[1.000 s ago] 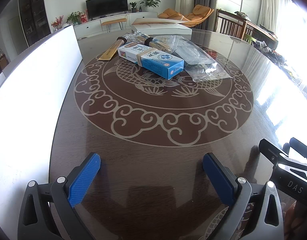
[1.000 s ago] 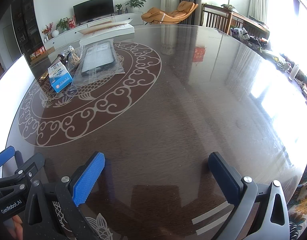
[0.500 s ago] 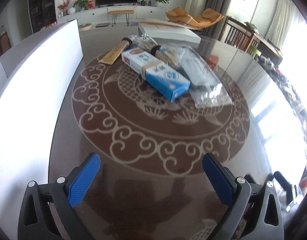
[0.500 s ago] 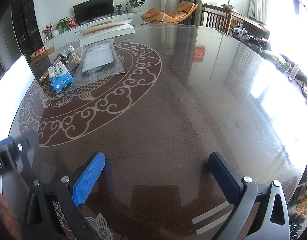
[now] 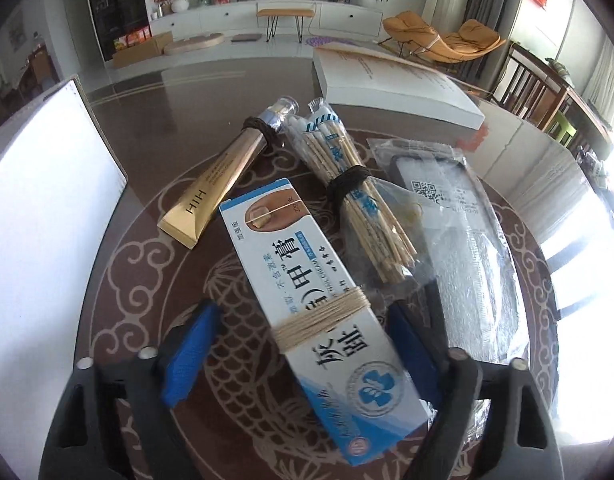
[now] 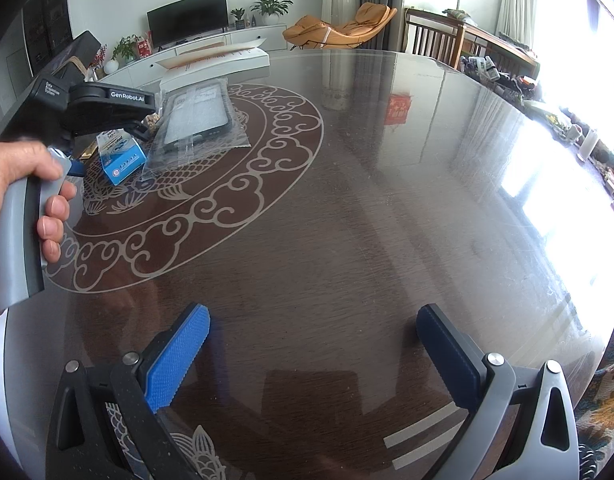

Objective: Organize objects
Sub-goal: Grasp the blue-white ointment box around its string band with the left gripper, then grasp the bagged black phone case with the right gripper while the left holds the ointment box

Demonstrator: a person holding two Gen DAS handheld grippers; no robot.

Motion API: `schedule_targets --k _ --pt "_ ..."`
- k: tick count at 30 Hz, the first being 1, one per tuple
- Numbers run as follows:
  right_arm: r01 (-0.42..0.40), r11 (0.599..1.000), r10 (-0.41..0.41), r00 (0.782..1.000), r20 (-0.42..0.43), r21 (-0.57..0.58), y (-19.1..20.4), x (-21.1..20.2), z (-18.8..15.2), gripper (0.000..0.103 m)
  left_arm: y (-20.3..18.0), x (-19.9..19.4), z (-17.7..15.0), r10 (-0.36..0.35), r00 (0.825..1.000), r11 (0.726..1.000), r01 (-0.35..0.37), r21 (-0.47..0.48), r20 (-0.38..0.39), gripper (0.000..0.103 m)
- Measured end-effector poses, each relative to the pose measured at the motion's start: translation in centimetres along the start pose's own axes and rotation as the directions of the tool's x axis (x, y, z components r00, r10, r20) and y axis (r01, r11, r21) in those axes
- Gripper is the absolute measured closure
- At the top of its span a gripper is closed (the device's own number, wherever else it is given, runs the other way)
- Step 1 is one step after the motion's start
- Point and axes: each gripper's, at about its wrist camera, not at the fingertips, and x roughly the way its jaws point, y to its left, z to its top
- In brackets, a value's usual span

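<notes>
A blue-and-white box [image 5: 319, 320] wrapped with twine lies on the table between the open fingers of my left gripper [image 5: 303, 344]; the pads stand apart from it. Beside it lie a gold tube [image 5: 223, 176], a tied bundle of cotton swabs [image 5: 351, 192] and a phone case in a clear bag [image 5: 463, 256]. My right gripper [image 6: 311, 356] is open and empty over bare table. In the right wrist view the left gripper's body sits over the box [image 6: 123, 158], next to the bagged case [image 6: 199, 120].
A large white box [image 5: 391, 84] lies behind the objects. A white board [image 5: 39, 208] stands along the table's left side. The round dark glass table [image 6: 367, 200] carries a cloud-pattern ring. Chairs and cluttered furniture stand far right.
My left gripper has moved forward across the table until its open fingers straddle the blue-and-white box. My right gripper has stayed still and open.
</notes>
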Motion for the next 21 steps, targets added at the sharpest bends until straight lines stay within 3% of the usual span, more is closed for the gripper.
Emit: schedule_targets --k 1,2,6,12,15,16,18,19,21 --pt "-0.001 1.000 0.001 1.000 0.000 0.000 0.0 0.0 0.0 0.000 0.1 -0.4 -0.6 0.010 1.000 1.000 -0.011 0.020 0.018 0.055" --pt "-0.001 1.000 0.001 1.000 0.000 -0.001 0.0 0.0 0.0 0.000 0.3 -0.8 -1.3 0.016 1.000 0.999 -0.017 0.027 0.026 0.059" --pt "-0.001 1.000 0.001 1.000 0.000 -0.001 0.0 -0.1 0.1 0.000 1.6 -3.7 -5.8 -0.017 0.998 1.000 0.015 0.018 0.061 0.060" --pt "-0.001 1.000 0.001 1.000 0.001 -0.001 0.0 -0.1 0.1 0.000 2.3 -8.3 -13.5 -0.029 0.997 0.991 0.020 0.130 0.066 0.059" --pt "-0.002 1.000 0.002 1.000 0.001 -0.001 0.0 -0.1 0.1 0.000 3.2 -9.5 -15.1 -0.039 0.997 0.987 0.029 0.160 0.061 0.057" --pt "-0.001 1.000 0.001 1.000 0.001 -0.001 0.0 -0.1 0.0 0.000 3.2 -9.5 -15.0 -0.037 0.998 0.986 0.027 0.163 0.059 0.053" --pt "-0.002 1.000 0.002 1.000 0.001 -0.001 0.0 -0.1 0.0 0.000 3.4 -9.3 -14.9 -0.004 0.998 0.987 -0.006 0.163 0.061 0.034" --pt "-0.002 1.000 0.002 1.000 0.001 -0.001 0.0 -0.1 0.0 0.000 3.6 -9.1 -14.9 0.010 0.998 0.988 -0.019 0.156 0.057 0.019" --pt "-0.002 1.000 0.002 1.000 0.001 -0.001 0.0 -0.1 0.0 0.000 4.2 -8.6 -14.7 0.004 0.999 0.991 -0.011 0.135 0.047 0.008"
